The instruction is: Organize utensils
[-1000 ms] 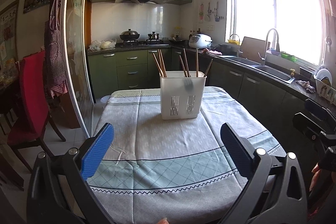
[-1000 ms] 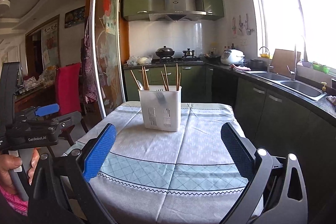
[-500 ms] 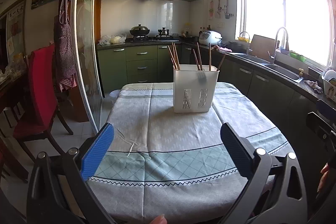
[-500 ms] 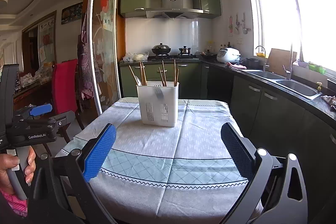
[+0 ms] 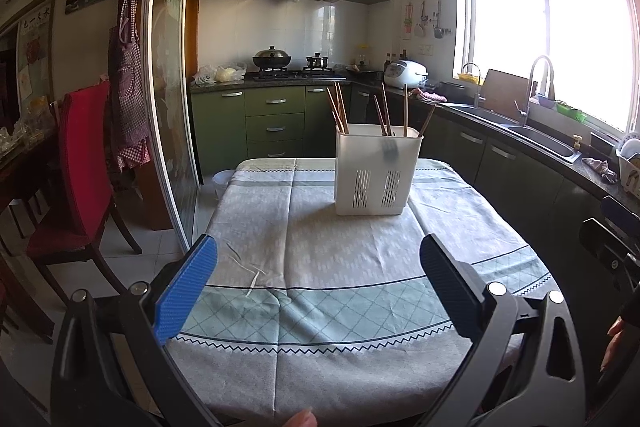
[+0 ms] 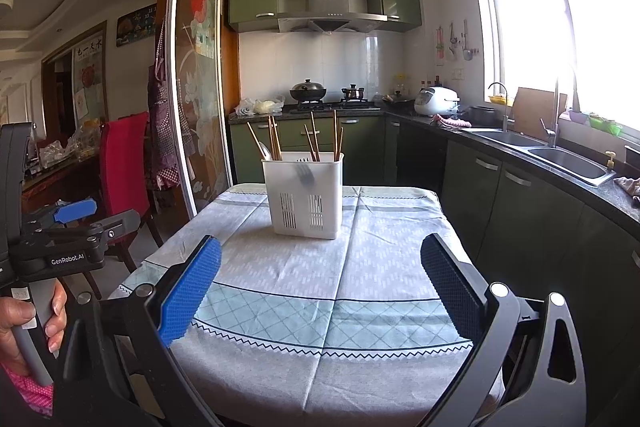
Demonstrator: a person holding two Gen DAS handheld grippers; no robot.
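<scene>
Two tongs, left [image 5: 318, 277] and right [image 6: 320, 277], hover spread and empty over the bench's [image 6: 384, 267] near edge. Ahead, toward the far edge, stands the holder [image 6: 304, 197], chopsticks [image 6: 314, 143] upright inside; neither hand looks clearly nearer.
</scene>
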